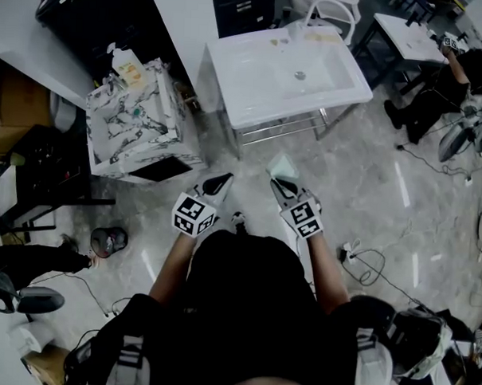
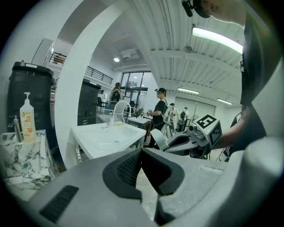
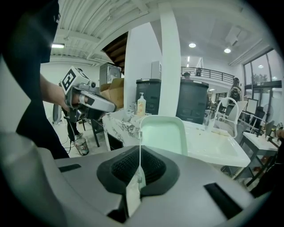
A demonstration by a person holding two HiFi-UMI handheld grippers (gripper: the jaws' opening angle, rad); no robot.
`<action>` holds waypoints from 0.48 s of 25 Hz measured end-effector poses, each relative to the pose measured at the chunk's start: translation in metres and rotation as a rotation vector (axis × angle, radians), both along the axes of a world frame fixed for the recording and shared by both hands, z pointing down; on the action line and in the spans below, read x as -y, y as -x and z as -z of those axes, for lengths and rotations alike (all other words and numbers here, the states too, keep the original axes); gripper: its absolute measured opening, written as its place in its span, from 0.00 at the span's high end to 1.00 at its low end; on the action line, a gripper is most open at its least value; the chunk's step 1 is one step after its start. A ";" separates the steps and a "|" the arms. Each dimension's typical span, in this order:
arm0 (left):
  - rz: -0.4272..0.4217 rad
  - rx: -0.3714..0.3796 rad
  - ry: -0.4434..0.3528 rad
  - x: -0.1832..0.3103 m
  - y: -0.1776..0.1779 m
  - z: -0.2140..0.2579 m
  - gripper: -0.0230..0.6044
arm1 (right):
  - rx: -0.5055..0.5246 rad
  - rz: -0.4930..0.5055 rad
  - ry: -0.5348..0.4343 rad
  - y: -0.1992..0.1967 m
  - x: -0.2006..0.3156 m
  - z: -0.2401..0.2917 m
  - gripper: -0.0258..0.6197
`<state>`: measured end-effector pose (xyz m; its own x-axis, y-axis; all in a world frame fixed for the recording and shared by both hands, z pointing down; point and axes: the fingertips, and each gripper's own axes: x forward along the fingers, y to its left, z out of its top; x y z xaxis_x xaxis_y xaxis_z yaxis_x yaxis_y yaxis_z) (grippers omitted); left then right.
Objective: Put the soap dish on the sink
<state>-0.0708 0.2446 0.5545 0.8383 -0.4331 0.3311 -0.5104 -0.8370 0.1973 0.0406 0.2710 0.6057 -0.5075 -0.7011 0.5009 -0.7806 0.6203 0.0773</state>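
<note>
A pale green soap dish (image 1: 283, 167) is pinched by its near rim in my right gripper (image 1: 284, 184), which is shut on it above the floor, short of the sink. The right gripper view shows the dish (image 3: 163, 133) standing up from the closed jaws of that gripper (image 3: 140, 162). The white sink (image 1: 254, 69) stands on a metal frame ahead, its basin bare, with a white faucet (image 1: 335, 7) at the back. My left gripper (image 1: 222, 180) hangs beside the right one, shut and empty; its pads (image 2: 128, 166) meet at the tip.
A marble-patterned cabinet (image 1: 140, 127) with a soap bottle (image 1: 127, 63) stands left of the sink. Black bins (image 1: 97, 14) are behind it. A small waste bin (image 1: 109, 239) and cables (image 1: 365, 261) lie on the floor. A person (image 1: 461, 74) sits at the far right.
</note>
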 end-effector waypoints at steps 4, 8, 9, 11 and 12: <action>0.001 -0.005 0.006 0.006 0.007 -0.001 0.96 | -0.004 -0.016 0.025 0.006 0.005 -0.001 0.96; 0.001 -0.007 0.007 0.014 0.019 -0.004 0.96 | -0.009 -0.007 0.008 0.015 0.014 -0.001 0.96; 0.000 -0.008 0.005 0.015 0.021 -0.004 0.96 | -0.010 -0.003 0.000 0.018 0.016 -0.002 0.96; -0.001 -0.009 0.002 0.016 0.025 -0.006 0.96 | -0.009 -0.016 0.014 0.021 0.016 -0.003 0.96; -0.001 -0.008 0.001 0.017 0.027 -0.007 0.96 | -0.010 -0.020 0.019 0.023 0.016 -0.003 0.96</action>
